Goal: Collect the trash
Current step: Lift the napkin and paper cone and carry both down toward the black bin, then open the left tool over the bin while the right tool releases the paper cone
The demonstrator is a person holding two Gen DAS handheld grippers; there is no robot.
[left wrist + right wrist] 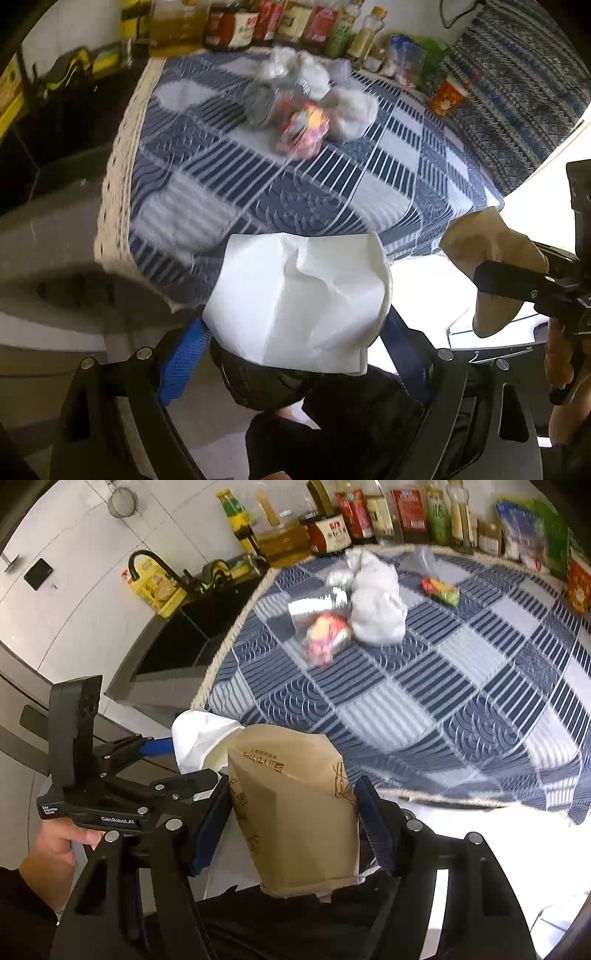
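Paper fills both: left gripper (295,354) clamps a white sheet (306,299), right gripper (295,834) a brown bag (295,808), remaining trash pile (351,605) ahead across the bench (461,709), roughly equidistant.

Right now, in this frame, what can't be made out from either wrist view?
- Trash pile on the tablecloth: motion blur in both views, items not identifiable.
- Bottle labels: too small and blurred.
- Left gripper fingertips: covered by white paper.
- Brown paper bag in right gripper: contents hidden.
- Black mass below: unclear.
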